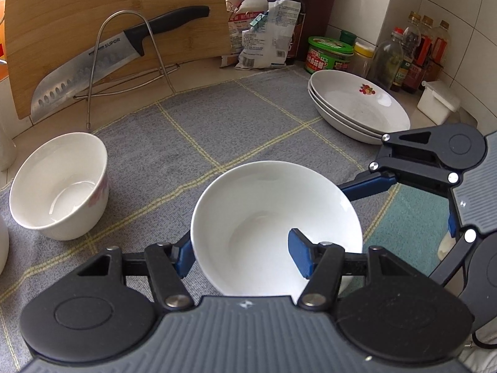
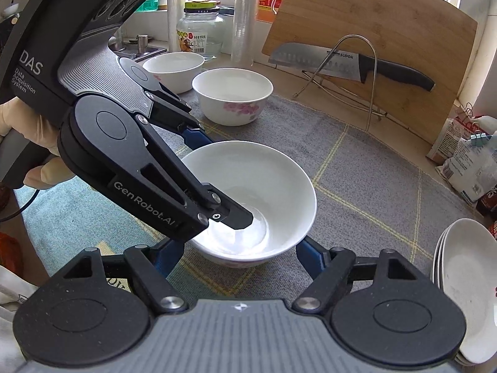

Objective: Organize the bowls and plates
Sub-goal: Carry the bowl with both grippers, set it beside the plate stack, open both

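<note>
A white bowl (image 1: 273,217) (image 2: 257,192) sits on the grey checked cloth (image 1: 217,118). My left gripper (image 1: 242,256) straddles its near-left wall, one blue finger (image 1: 299,256) inside and one outside; whether the pads press the wall I cannot tell. My right gripper (image 2: 239,258) is open, its blue fingers wide on either side of the bowl's base. A flowered white bowl (image 1: 59,186) (image 2: 233,96) stands to the left, another white bowl (image 2: 174,70) behind it. A stack of white plates (image 1: 357,105) (image 2: 462,292) lies at the right.
A bamboo cutting board (image 1: 115,15) leans at the back with a knife (image 1: 102,62) in a wire rack (image 1: 124,62). Bags, a jar (image 1: 329,54) and sauce bottles (image 1: 413,52) line the back right wall. A small white box (image 1: 438,102) stands by the plates.
</note>
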{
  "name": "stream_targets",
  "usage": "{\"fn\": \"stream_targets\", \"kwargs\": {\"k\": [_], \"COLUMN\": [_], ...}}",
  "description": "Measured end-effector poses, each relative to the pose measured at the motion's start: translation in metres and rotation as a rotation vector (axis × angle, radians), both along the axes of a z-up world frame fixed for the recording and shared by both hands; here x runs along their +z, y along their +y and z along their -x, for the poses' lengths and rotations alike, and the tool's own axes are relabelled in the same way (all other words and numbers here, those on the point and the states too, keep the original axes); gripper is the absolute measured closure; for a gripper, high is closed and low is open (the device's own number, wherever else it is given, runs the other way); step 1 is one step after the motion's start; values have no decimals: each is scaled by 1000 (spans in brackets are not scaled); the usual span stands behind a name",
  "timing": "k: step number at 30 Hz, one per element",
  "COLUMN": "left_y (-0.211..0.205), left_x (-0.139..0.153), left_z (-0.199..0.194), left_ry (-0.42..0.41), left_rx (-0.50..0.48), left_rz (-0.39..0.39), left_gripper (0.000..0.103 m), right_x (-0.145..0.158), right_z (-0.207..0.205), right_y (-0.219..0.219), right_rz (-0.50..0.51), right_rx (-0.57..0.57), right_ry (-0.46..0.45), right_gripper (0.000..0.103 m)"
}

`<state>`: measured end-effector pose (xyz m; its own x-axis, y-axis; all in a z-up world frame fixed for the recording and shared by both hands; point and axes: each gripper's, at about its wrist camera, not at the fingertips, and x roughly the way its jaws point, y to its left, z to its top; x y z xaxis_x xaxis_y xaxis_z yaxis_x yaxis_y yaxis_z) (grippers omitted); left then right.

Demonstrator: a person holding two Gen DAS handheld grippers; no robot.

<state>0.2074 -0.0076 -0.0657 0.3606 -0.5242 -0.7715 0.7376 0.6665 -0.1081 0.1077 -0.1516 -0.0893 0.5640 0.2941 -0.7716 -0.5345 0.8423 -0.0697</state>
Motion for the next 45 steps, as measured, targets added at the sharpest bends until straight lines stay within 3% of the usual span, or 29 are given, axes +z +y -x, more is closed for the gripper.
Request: {"fn": "stream_targets", "kwargs": {"k": [13, 15, 17, 21, 27, 34, 43, 45], "left_y": [-5, -5, -3, 1, 17, 38, 79, 90], "left_x": [-3, -2, 0, 5, 13, 21, 22, 22], "left_z": [-3, -2, 0, 3, 10, 18, 32, 35], "left_ry": [2, -8, -30, -57, -90, -158, -189, -226], "left_rx": [2, -1, 9, 4, 52, 152, 238, 270], "left_rz": [8, 20, 32, 53, 84, 51, 62, 59], "left_gripper": [41, 33, 13, 8, 7, 7, 5, 3], "right_x": [-4, -5, -6, -1, 8, 17, 30, 32], "right_z": [-6, -5, -7, -5, -1, 0, -7, -8], "right_y": [-6, -6, -8, -11, -18, -19, -2, 6], "right_rz": [-12, -15, -32, -49, -79, -76, -74, -58], "right_rx": [-12, -9, -7, -17, -26, -29, -43, -58], "right_ry": [25, 27, 41, 16, 13, 1, -27, -38], "right_gripper": [20, 19, 16, 0, 0, 0, 0, 0]}}
